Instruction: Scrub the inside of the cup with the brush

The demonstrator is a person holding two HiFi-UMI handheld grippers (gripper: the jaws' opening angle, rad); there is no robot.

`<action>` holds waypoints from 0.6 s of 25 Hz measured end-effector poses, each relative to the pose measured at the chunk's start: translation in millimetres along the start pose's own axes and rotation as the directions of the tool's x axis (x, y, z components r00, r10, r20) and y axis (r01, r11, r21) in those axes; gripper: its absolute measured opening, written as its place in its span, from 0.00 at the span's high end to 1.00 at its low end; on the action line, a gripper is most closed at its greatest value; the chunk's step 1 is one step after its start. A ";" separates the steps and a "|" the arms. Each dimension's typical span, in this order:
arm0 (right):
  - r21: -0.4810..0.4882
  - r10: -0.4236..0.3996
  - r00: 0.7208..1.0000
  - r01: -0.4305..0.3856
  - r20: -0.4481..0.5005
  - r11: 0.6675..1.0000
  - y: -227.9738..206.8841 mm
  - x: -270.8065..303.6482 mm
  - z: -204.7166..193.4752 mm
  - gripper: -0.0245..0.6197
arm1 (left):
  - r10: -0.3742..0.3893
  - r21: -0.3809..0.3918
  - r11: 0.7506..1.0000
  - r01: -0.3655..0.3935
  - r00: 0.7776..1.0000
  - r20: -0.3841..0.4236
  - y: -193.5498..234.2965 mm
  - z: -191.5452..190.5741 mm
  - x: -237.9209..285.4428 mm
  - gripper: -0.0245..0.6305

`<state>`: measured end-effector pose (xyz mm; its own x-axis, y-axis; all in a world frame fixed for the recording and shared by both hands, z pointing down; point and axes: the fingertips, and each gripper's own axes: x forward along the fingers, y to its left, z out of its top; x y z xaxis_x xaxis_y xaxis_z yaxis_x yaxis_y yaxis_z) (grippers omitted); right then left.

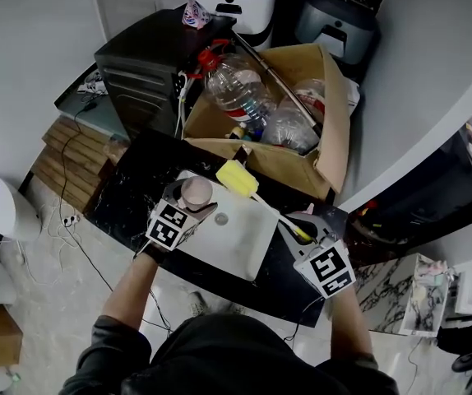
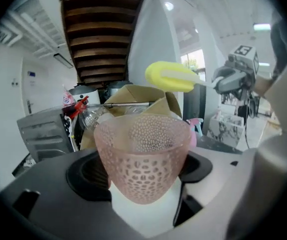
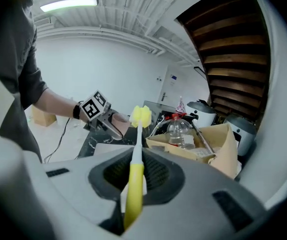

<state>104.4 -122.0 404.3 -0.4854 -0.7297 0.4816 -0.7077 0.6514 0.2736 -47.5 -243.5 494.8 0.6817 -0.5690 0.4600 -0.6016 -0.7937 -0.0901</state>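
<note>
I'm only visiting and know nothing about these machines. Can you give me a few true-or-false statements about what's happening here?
1. The left gripper holds a pink cup. True.
2. The brush has its head inside the cup. False: the head is outside, apart from the cup.
3. The right gripper grips the brush by its yellow handle. True.
4. The cardboard box is empty. False: clear plastic bottles lie in it.

black marbled table (image 1: 126, 194) holds a white basin (image 1: 246, 245). cardboard box (image 1: 335, 148) of bottles (image 1: 236, 85) stands just behind it; cannot tell if it rests on the table.
</note>
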 end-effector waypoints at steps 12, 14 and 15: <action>0.103 -0.080 0.995 0.075 0.050 0.992 -22.7 -10.0 -16.3 0.91 | -0.026 -0.099 0.994 0.038 0.992 0.125 -10.2 -47.2 49.3 0.39; 0.112 -0.092 0.994 0.085 0.052 0.990 -27.1 -12.8 -19.3 0.91 | -0.028 -0.110 0.993 0.041 0.993 0.117 -11.9 -59.4 59.3 0.39; 0.117 -0.098 0.994 0.091 0.053 0.989 -29.5 -14.2 -20.8 0.91 | -0.033 -0.110 0.993 0.045 0.993 0.112 -13.7 -65.4 64.3 0.39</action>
<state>142.8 -126.5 406.7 -0.4407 -0.7999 0.4073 -0.8043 0.5534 0.2165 -22.7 -255.2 583.4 0.7434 -0.5634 0.3605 -0.6124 -0.7900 0.0282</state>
